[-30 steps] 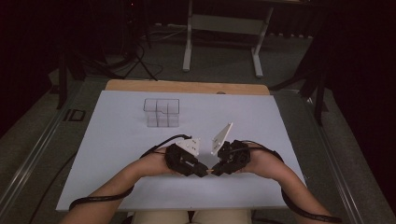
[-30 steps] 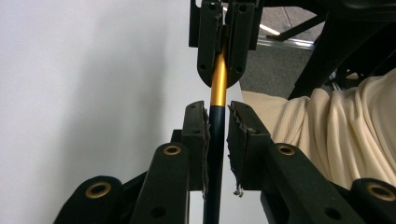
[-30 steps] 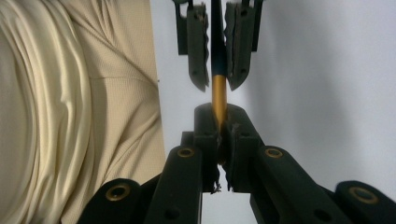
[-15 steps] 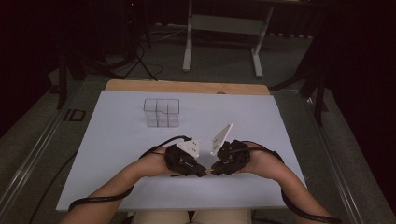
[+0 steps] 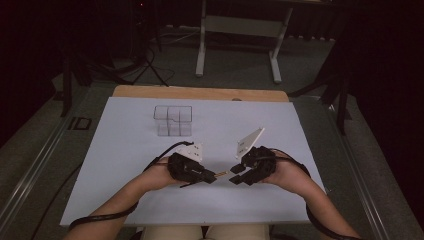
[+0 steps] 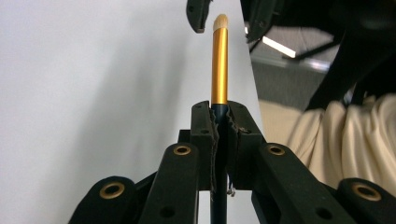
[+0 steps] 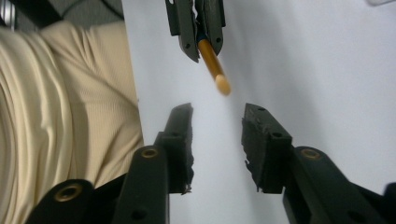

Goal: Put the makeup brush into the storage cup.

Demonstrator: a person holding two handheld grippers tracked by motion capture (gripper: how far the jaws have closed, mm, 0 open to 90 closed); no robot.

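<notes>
**Gold brush passed between two grippers**

Gold and dark, the small brush (image 6: pixel 219 65) sticks out of the left gripper (image 5: pixel 212 176), whose jaws are clamped tight on its dark handle, over the near part of the white table (image 5: pixel 125 150). Its pale bristle tip points across at the right gripper (image 5: pixel 234 176), just beside it. That gripper's jaws stand apart and have just been opening; the tip sits just short of the gap, touching neither pad. Further back on the table stands a clear compartment box (image 5: pixel 173 120), well apart from both hands.
</notes>
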